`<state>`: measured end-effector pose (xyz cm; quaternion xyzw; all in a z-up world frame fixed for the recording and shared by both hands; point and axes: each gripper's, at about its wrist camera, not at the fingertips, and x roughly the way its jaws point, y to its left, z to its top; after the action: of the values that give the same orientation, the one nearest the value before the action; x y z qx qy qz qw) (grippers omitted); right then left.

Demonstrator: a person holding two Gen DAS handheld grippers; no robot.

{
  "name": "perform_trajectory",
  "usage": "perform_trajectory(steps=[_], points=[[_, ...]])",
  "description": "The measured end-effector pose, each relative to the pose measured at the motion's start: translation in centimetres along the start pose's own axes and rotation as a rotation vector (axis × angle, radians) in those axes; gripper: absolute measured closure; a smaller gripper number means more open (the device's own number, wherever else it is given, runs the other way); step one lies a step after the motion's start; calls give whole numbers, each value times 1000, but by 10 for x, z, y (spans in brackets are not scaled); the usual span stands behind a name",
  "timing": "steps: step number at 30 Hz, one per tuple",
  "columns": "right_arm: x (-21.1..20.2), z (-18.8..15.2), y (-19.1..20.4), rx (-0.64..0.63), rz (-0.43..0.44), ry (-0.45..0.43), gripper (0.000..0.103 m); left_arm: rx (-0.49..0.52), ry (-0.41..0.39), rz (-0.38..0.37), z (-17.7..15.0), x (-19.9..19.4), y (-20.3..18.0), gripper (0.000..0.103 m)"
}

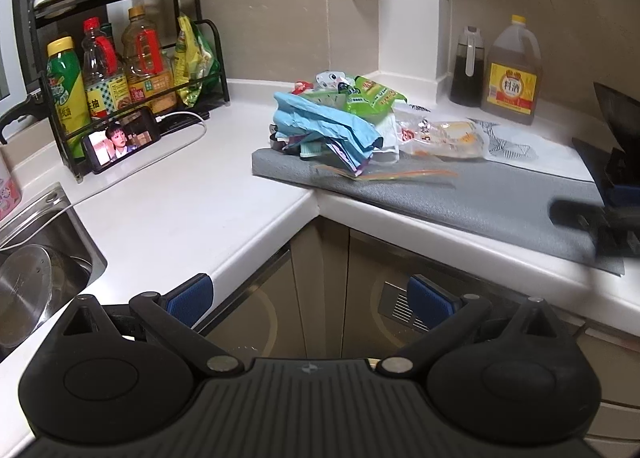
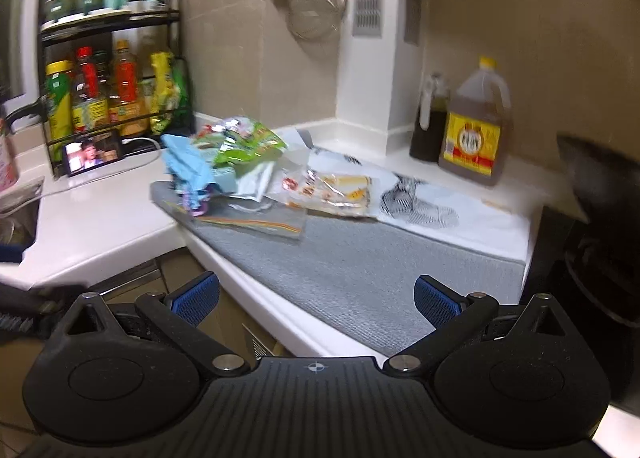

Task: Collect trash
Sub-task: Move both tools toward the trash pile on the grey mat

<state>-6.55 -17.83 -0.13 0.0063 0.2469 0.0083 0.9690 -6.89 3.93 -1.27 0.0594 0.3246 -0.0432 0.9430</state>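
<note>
Trash pile [image 1: 340, 117] on grey mat [image 1: 480, 197], both grippers' jaws spread, empty, right view blurred

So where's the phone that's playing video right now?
The phone leans against the foot of the black condiment rack on the white counter, far left in both views, left of the trash pile and behind the sink.

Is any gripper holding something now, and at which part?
Nothing is held. The left gripper and right gripper are open and empty, short of the trash pile.
</note>
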Motion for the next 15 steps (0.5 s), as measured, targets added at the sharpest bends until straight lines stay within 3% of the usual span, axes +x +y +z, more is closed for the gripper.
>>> perform_trajectory(steps=[6,15], points=[[69,17,-23,3,-93,47,0,12,8,9,2,3,-3,0],[137,10,-59,61,-102,111,0,28,52,8,-1,19,-6,0]])
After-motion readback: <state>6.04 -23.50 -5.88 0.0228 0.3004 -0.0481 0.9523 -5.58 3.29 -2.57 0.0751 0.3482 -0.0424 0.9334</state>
